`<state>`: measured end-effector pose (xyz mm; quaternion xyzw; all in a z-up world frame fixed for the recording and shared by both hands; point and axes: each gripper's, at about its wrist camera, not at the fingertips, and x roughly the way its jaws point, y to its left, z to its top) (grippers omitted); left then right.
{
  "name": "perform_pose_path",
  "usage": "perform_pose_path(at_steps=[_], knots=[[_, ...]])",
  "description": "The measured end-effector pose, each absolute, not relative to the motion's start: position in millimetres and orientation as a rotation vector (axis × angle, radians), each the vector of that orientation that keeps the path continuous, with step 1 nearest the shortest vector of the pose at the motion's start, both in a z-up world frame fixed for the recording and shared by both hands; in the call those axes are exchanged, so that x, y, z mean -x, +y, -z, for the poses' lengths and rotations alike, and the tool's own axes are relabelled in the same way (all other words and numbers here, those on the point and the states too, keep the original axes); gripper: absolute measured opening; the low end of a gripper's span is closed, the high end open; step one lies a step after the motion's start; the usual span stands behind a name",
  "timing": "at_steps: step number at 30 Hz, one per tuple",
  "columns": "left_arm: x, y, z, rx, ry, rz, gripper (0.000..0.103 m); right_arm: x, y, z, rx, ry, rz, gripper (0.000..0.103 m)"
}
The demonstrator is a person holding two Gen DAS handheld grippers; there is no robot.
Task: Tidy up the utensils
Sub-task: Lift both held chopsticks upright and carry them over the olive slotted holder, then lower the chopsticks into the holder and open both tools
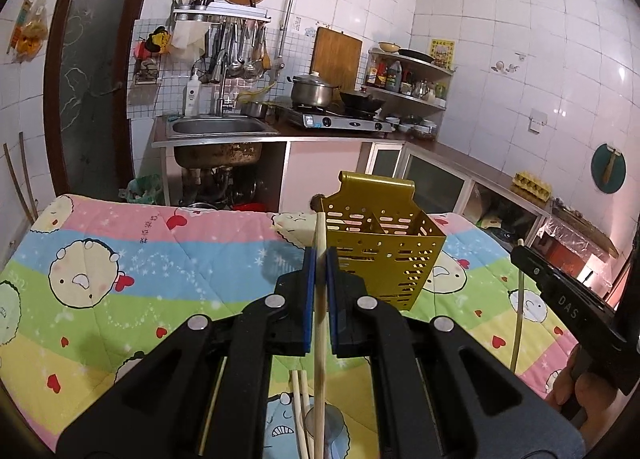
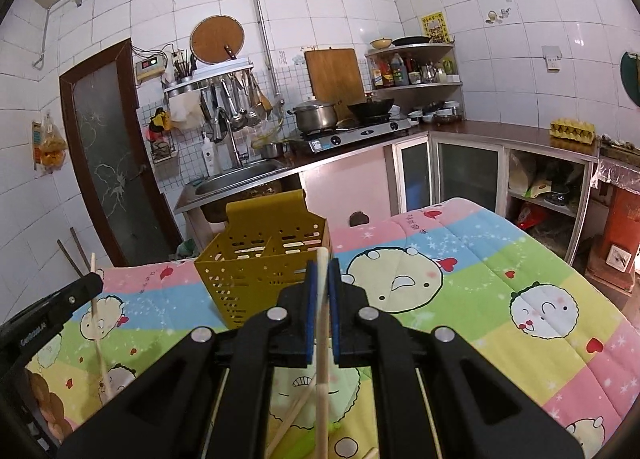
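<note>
A gold perforated utensil holder [image 1: 382,243] with a divider stands upright on the cartoon-print cloth; it also shows in the right wrist view [image 2: 262,263]. My left gripper [image 1: 320,259] is shut on a wooden chopstick [image 1: 319,323], held upright just left of the holder. My right gripper [image 2: 322,269] is shut on another wooden chopstick [image 2: 322,359], just right of the holder. The right gripper [image 1: 560,291] shows at the right edge of the left wrist view with its chopstick [image 1: 517,323]. The left gripper [image 2: 60,303] shows at the left of the right wrist view.
More chopsticks [image 1: 300,411] lie on the cloth [image 1: 160,259] under my left gripper, and others [image 2: 288,419] under my right. Behind the table are a sink [image 1: 218,127], a stove with pots [image 1: 332,115] and a counter with cabinets.
</note>
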<state>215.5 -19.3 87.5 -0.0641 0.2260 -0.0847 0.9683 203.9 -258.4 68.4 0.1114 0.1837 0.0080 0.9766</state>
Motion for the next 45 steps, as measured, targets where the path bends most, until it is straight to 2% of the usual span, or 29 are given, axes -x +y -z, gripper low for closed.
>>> perform_pose_path(at_steps=[8, 21, 27, 30, 35, 45], knots=[[-219, -27, -99, 0.096, 0.399, 0.160, 0.004, -206, -258, -80, -0.206, 0.316, -0.016, 0.006], [-277, -46, -201, 0.071, 0.116, 0.194, 0.004, -267, -259, -174, -0.209, 0.040, -0.073, 0.006], [-317, -58, -222, 0.105, 0.041, 0.188, 0.004, -316, -256, -194, -0.228, -0.058, -0.077, 0.006], [-337, -68, -217, 0.088, 0.034, 0.189, 0.004, -337, -253, -193, -0.226, -0.073, -0.069, 0.006], [-366, -81, -180, 0.066, 0.086, 0.186, 0.004, -362, -249, -169, -0.216, -0.073, -0.048, 0.006], [-388, -75, -106, 0.052, 0.242, 0.146, 0.004, -376, -242, -112, -0.160, 0.080, -0.029, 0.006]])
